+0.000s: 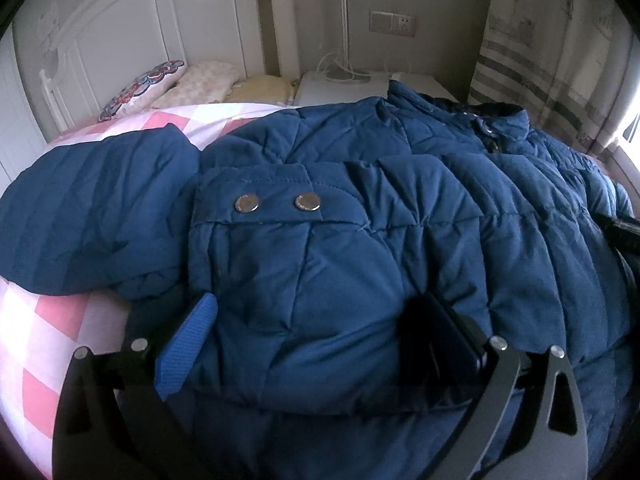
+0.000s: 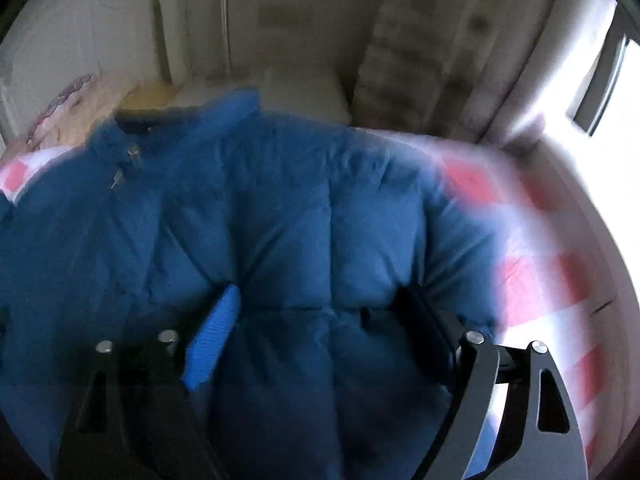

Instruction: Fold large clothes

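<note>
A big blue puffer jacket [image 1: 360, 184] lies spread over a bed with a pink-and-white checked sheet [image 1: 48, 320]. A sleeve is folded across its front, and its cuff with two metal snaps [image 1: 276, 202] faces me. The collar [image 1: 492, 120] lies at the far right. My left gripper [image 1: 316, 304] rests low over the folded sleeve, jaws wide, padded fabric bulging between the fingers [image 1: 188, 344]. The right wrist view is blurred. There my right gripper [image 2: 320, 292] stands open over the jacket [image 2: 280, 208] near its right-hand edge, with quilted fabric between the fingers.
Pillows [image 1: 160, 84] lie against a white headboard [image 1: 132, 20] at the far end. A white bedside cabinet [image 1: 344, 88] with cables stands behind the jacket, and a striped curtain [image 1: 532, 60] hangs right of it. Bare sheet [image 2: 540, 272] and a bright window [image 2: 600, 80] lie right.
</note>
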A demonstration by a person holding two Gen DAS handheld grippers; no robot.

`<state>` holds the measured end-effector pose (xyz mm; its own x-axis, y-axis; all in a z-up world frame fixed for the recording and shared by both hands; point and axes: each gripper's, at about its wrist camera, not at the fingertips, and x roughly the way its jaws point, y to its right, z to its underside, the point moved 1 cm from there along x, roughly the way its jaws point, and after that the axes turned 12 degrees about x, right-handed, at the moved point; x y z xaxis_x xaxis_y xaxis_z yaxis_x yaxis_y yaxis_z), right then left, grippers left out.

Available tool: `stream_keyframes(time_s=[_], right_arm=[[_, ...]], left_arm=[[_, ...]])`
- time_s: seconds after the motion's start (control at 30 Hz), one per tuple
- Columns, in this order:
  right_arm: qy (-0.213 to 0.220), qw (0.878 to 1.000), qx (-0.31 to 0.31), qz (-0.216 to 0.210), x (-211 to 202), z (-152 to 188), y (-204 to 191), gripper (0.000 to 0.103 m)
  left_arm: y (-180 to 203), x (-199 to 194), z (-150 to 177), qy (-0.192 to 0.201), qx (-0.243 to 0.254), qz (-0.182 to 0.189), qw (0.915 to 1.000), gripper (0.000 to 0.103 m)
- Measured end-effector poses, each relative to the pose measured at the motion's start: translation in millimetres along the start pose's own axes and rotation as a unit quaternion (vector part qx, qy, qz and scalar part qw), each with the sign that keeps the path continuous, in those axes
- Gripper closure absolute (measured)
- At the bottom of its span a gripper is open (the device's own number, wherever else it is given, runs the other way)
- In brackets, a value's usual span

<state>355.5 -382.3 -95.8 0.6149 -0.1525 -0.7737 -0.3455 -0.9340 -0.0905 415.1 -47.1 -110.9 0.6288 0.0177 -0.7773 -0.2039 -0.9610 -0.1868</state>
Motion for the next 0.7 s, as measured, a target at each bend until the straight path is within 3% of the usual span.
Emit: stream_keyframes(time_s=[0.03, 0.1, 0.2, 0.3, 0.4, 0.47, 0.53, 0.6, 0.67, 0.7], right_arm=[[-0.001, 1.000, 0.017, 0.004, -7, 1, 3, 0.022], [0.024, 0.998, 0.046, -0.035, -38, 13, 3, 0.020], [0.038, 0.996, -0.002, -0.080, -71, 52, -18, 0.016], [0.016, 0.995, -0.090, -0.041, -61, 93, -45, 0.015], [0.013, 0.996, -0.081, -0.027, -69, 89, -46, 0.016], [0.048, 0.997, -0.063, -0.022, -91, 88, -46, 0.016], [0.074, 0.995, -0.059, -0.032, -105, 95, -44, 0.014], [0.057, 0.996, -0.067, -0.034, -95, 104, -41, 0.014], [0.027, 0.998, -0.053, -0.032, -77, 108, -33, 0.014], [0.033, 0.998, -0.034, -0.041, -80, 105, -28, 0.014]], left_arm=[[-1, 0, 0, 0.000, -0.001, 0.003, 1.0000, 0.002], [-2, 0, 0, 0.002, -0.003, 0.006, 1.0000, 0.002], [-5, -1, 1, 0.007, -0.010, 0.014, 0.9998, 0.002], [-9, -4, 1, 0.017, -0.019, 0.025, 0.9994, 0.002], [-18, -13, 3, 0.039, -0.038, 0.036, 0.9979, 0.003], [-40, -30, 6, 0.075, -0.078, 0.045, 0.9931, 0.004], [-78, -53, 15, 0.102, -0.142, 0.005, 0.9845, 0.004], [-124, -69, 27, 0.111, -0.222, 0.003, 0.9686, 0.004], [-183, -84, 51, 0.119, -0.330, 0.009, 0.9362, 0.004], [-208, -89, 63, 0.123, -0.370, 0.014, 0.9209, 0.004]])
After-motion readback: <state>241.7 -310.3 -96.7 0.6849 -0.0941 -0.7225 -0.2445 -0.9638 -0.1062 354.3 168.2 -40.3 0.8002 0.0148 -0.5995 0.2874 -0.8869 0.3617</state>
